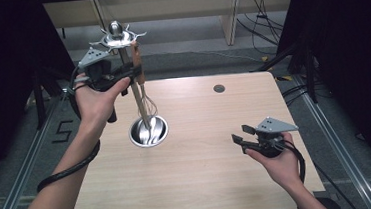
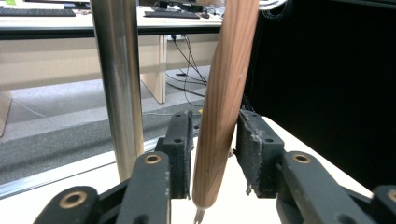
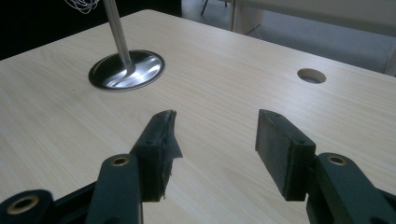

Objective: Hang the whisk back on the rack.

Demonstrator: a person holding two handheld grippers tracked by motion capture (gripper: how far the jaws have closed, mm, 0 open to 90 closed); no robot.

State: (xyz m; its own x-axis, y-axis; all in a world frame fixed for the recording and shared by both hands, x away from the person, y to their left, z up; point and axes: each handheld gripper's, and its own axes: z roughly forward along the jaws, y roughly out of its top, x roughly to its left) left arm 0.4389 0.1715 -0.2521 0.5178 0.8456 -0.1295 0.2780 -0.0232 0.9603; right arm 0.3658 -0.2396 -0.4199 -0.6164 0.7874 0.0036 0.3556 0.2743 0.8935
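High view: left tool [image 1: 131, 71] is raised at the far left of the desk [image 1: 204, 173], beside a steel stand [image 1: 131, 88] with a round base [image 1: 148, 131] and hooks on top; a whisk [image 1: 142, 85] with a wooden handle hangs from a hook, wire part down over the base; the handle is between the jaws of the left tool. Right tool [image 1: 242, 137] rests low at the right side of the desk, well apart from the stand, jaws spread, nothing in them.

Left tool view: wooden handle [image 2: 224, 102] stands between the two pads, a bit tilted; the left pad looks touching or almost touching it, the right pad has a small gap, so the tool is released, not clenched on the handle; steel pole [image 2: 119, 88] is just beside, to the left, outside the jaws.

Right tool view: jaws wide apart over bare desk [image 3: 224, 79], released, holding nothing; stand base [image 3: 126, 71] w/ pole is farther off at upper left; a round hole [image 3: 311, 75] in the desk at upper right.
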